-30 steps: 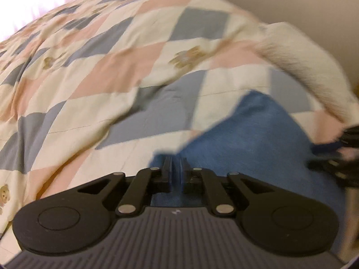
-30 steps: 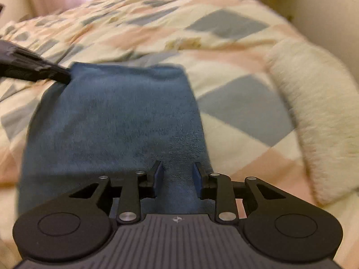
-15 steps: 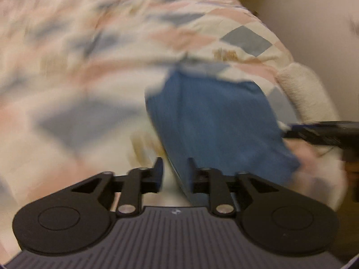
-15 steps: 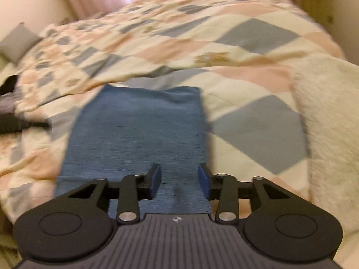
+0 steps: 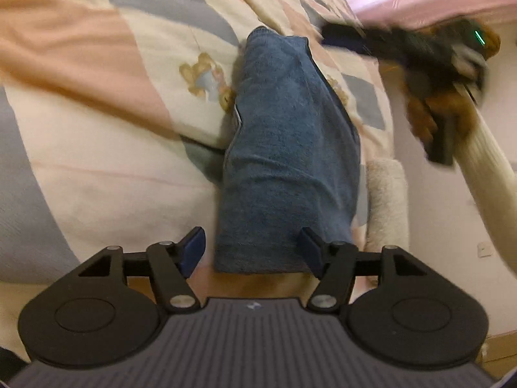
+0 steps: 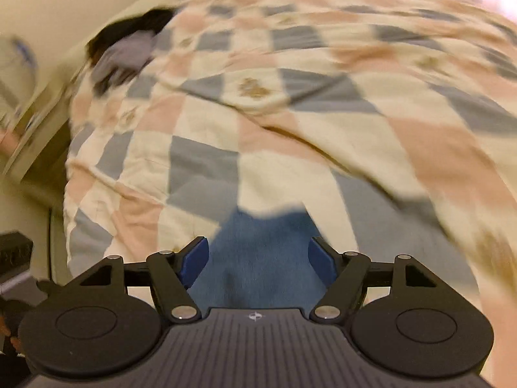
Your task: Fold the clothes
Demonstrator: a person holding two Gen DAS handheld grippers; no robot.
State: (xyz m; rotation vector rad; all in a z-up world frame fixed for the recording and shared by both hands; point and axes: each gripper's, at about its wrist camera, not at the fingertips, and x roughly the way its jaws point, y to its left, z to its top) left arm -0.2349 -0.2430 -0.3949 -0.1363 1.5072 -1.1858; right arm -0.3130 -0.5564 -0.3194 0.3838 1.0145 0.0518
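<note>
A folded blue towel (image 5: 287,148) lies flat as a long strip on the checked quilt (image 5: 97,103). My left gripper (image 5: 255,252) is open, its jaws wide apart on either side of the towel's near short end, not gripping it. My right gripper (image 6: 260,258) is open too, over the towel's other end (image 6: 258,258). It shows blurred in the left wrist view (image 5: 342,37) beyond the towel's far end, held by a gloved hand.
The quilt (image 6: 290,97) covers the whole bed. A cream fleece item (image 5: 386,200) lies at the bed's right edge beside the towel. A dark and grey bundle (image 6: 129,51) sits at the far left corner of the bed. A wall runs along the right.
My left gripper let go of the towel, opened wide and swung round to its short end. My right gripper opened wider and moved to the opposite end. The towel now lies flat.
</note>
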